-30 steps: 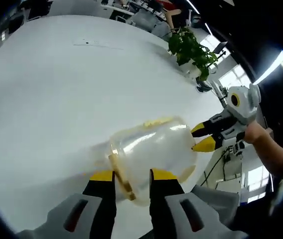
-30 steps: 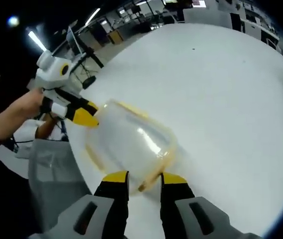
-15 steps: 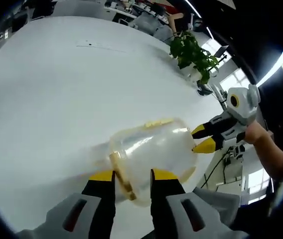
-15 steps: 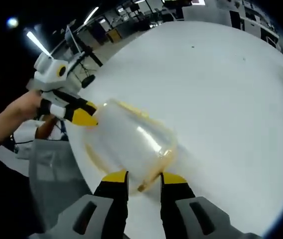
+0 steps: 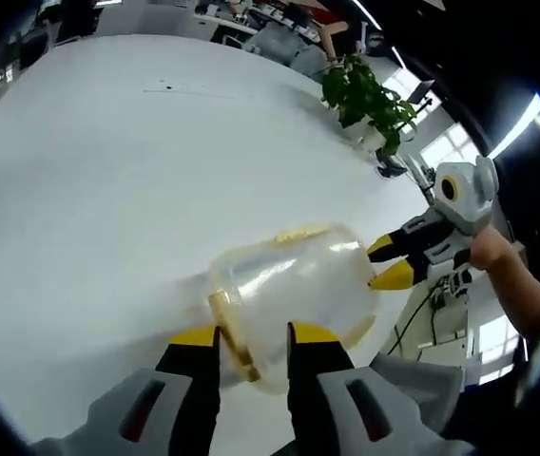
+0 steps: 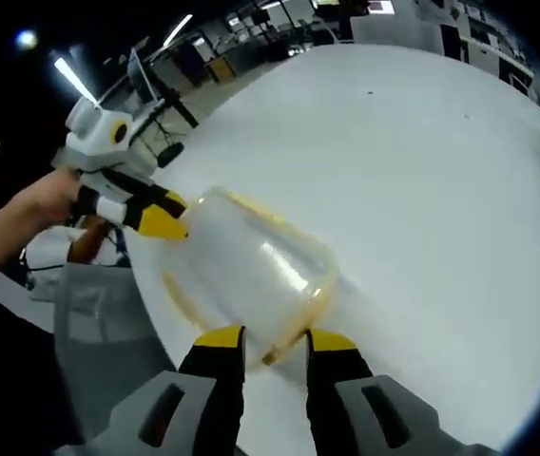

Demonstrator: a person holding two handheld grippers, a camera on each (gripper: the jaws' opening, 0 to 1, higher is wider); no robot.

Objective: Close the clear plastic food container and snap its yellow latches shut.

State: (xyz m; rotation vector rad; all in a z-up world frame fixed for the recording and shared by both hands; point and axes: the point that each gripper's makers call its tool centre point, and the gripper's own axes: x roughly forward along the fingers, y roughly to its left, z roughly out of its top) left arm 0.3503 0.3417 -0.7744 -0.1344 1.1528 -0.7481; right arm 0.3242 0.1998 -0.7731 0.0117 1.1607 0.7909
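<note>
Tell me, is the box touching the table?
Touching. In the left gripper view the clear box sits on the white table, with no gap under it, held between both grippers: left gripper, right gripper.

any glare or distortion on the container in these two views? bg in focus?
Left gripper view: white streaks of glare on the clear container, fisheye bends the table edge, the plant is fairly sharp. Right gripper view: one bright streak on the container, its edges look soft and hazy; the room beyond the table is dim, with ceiling lights flaring.
</note>
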